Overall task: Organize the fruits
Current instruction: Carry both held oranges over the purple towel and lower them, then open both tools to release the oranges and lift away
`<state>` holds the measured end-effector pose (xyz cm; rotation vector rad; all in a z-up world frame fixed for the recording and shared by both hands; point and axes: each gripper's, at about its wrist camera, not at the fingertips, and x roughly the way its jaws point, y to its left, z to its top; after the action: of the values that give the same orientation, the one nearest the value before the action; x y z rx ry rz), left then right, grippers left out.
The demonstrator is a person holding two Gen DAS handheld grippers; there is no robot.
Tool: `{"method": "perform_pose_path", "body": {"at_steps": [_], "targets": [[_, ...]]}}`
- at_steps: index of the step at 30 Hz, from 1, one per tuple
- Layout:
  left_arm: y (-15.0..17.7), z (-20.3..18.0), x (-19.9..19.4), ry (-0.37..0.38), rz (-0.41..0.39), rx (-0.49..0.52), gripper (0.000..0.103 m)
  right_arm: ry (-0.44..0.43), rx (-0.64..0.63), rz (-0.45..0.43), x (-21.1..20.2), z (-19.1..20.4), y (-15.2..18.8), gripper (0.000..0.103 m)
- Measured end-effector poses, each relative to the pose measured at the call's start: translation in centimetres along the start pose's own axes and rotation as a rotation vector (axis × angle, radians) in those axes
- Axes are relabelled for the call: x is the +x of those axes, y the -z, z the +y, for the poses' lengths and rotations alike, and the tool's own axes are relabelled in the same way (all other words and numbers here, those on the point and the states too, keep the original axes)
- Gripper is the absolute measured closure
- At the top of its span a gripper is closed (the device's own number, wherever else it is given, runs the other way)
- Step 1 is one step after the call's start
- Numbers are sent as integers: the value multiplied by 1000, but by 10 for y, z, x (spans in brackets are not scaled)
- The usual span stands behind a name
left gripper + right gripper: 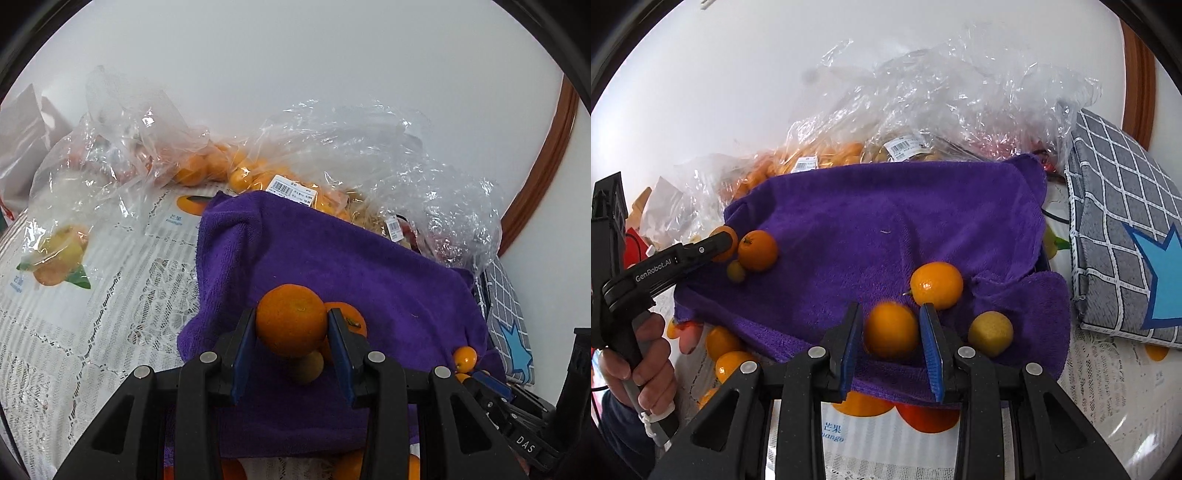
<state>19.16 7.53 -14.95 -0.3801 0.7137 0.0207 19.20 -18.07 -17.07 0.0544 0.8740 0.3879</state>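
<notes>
Clamped between the blue pads of the left gripper [291, 325]: a tangerine [291, 319], held just above the purple towel [314, 258], with a second tangerine [349, 315] and a small greenish fruit [306, 366] right behind and below it. Likewise pinched by the right gripper [892, 328]: a small orange fruit [892, 329], over the near edge of the same towel. Just beyond on the right, resting on the cloth, an orange kumquat [936, 284] and a yellow fruit [990, 333], close together but apart. Below the towel's near edge, more orange fruit [729, 360] on the lace tablecloth [74, 350]. Farther left in the right wrist view, a hand [639, 354] wrapped round the left gripper's handle. Off to the right, a grey checked cushion [1115, 206] with a blue star, beside the towel. Beyond the towel's far edge, crumpled clear plastic bags [351, 155] holding more orange fruit, barcode labels showing, against a white wall [295, 55]
</notes>
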Motion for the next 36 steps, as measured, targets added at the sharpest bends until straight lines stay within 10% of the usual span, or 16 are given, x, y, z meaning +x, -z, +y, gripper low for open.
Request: {"method": "perform_pose_path", "body": {"at_steps": [36], "targets": [[1,-6,-4,6,-13,45,51,79,-51,-100,-34,23,13,56]]}}
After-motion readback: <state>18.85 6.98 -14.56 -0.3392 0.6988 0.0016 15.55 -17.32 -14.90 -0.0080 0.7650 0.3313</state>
